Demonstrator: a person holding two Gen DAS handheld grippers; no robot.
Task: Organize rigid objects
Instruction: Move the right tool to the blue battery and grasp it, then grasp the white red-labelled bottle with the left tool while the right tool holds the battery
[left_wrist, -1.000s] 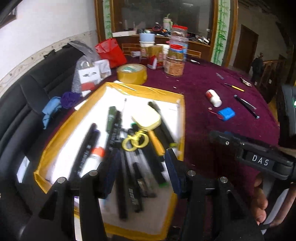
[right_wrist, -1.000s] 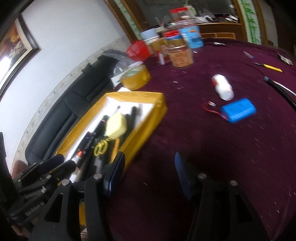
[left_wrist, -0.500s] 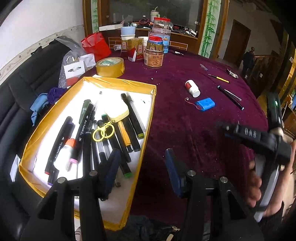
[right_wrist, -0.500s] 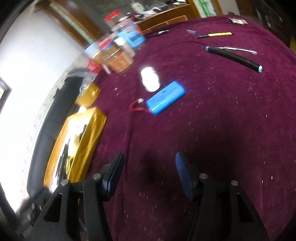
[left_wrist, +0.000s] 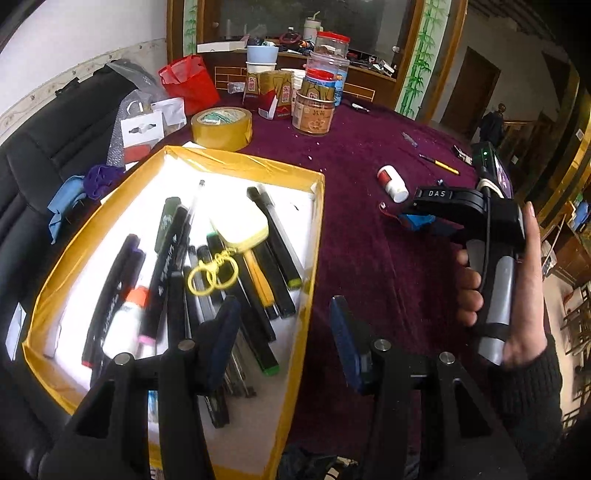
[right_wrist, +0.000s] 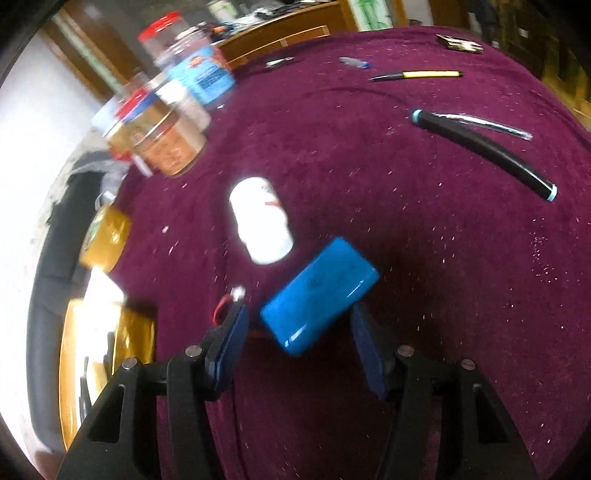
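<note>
1. Right wrist view: the right gripper (right_wrist: 297, 328) tilts down, jaws apart around a blue battery pack (right_wrist: 319, 301) lying on the purple tablecloth (right_wrist: 424, 240).
2. The left gripper (left_wrist: 282, 332), jaws apart and empty, hovers over the yellow tray (left_wrist: 310, 236) of pens.

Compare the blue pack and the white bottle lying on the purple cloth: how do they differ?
The blue pack is flat and boxy; the white bottle is round and stubby. The pack trails a red wire; the bottle has a red cap, seen from the left wrist. The pack lies between the right tool's open fingers; the bottle lies beyond them. Both lie on their sides on the cloth.
</note>
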